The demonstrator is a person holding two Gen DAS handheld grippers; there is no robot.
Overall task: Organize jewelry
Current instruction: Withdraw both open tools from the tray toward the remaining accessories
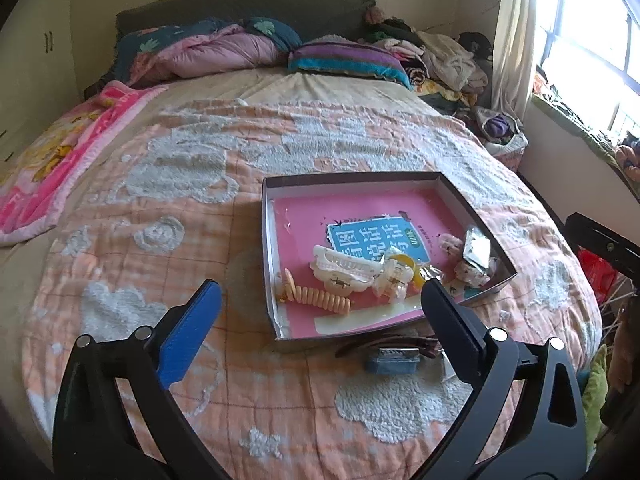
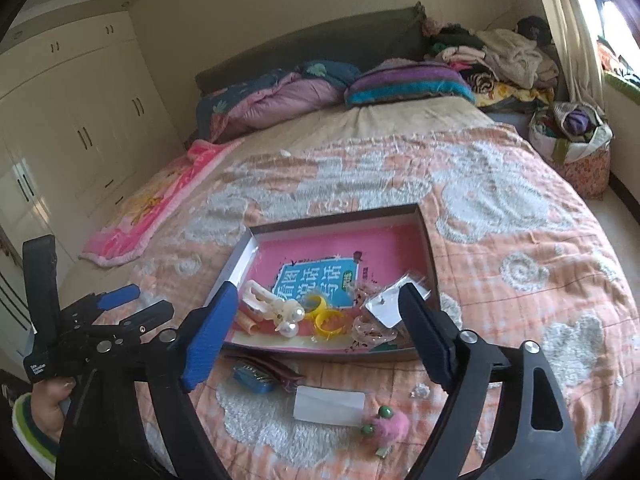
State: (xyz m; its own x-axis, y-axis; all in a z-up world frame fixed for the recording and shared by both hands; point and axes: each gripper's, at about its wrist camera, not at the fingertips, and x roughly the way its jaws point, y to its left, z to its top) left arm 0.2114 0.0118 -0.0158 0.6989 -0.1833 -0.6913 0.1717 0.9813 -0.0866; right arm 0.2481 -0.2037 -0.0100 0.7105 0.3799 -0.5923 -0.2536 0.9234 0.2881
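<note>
A shallow box (image 1: 352, 176) with a pink floor lies on the orange quilt. In it are a white claw clip (image 1: 344, 270), an orange spiral hair tie (image 1: 320, 298), a yellow ring (image 2: 330, 322), pearl pieces (image 2: 290, 330), a clear bracelet (image 2: 372, 330) and a silver packet (image 1: 476, 248). In front of the box (image 2: 336, 217) lie a blue comb clip (image 2: 254, 378), a dark brown clip (image 1: 384, 344), a white card (image 2: 329, 406) and a pink fuzzy clip (image 2: 386, 424). My left gripper (image 1: 320, 288) hangs open above the box's near edge, holding nothing. My right gripper (image 2: 318, 288) is open and empty too.
Pillows and folded quilts (image 1: 224, 48) lie at the headboard, and a clothes pile (image 1: 448, 56) fills the far right corner. A pink blanket (image 1: 60, 152) lies on the left. Wardrobes (image 2: 80, 120) line the left wall; a bag (image 2: 572, 140) stands by the window. A hand (image 2: 44, 404) holds the left gripper (image 2: 150, 300).
</note>
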